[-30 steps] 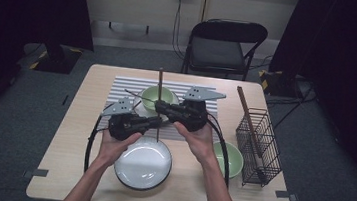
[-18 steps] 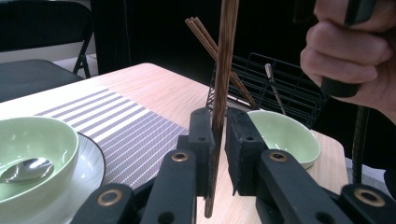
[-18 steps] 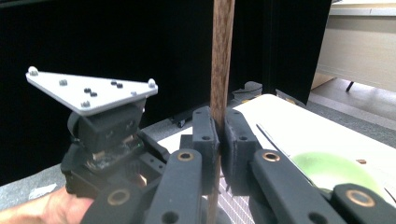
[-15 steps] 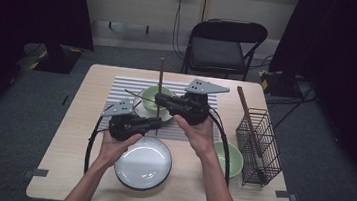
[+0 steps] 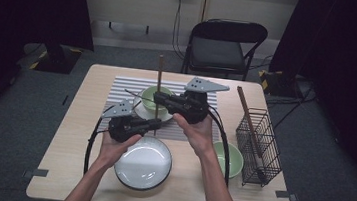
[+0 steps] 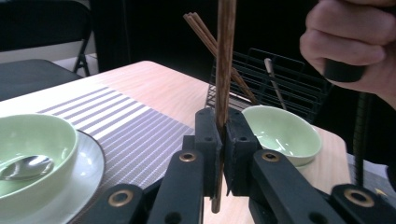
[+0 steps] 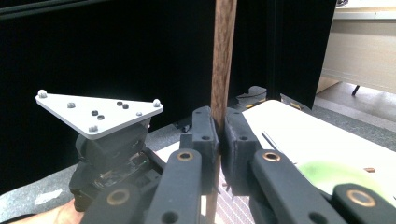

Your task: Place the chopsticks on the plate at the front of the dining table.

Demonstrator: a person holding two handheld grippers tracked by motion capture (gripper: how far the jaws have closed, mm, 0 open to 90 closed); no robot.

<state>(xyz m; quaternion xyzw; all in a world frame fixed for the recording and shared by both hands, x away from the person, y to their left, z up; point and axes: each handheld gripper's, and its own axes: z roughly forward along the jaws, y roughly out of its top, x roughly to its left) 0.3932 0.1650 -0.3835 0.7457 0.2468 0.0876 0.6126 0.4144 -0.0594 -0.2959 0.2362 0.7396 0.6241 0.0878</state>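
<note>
Both grippers clamp the same brown wooden chopstick (image 5: 159,73), held upright above the striped placemat (image 5: 127,86) beside the pale green bowl on its white saucer (image 5: 152,97). It looks like a handover or a joint alignment, with the setting-down not yet done; more chopsticks stand in the black wire basket (image 5: 258,144). The left gripper (image 6: 222,135) is closed tight on the lower shaft, and the right gripper (image 7: 219,133) is likewise pressed shut on the stick higher up. Neither touches the tabletop (image 5: 79,115).

Curtained recording studio: black drapes (image 5: 35,5), lone folding chair (image 5: 225,47), taped-down table (image 5: 251,198).
</note>
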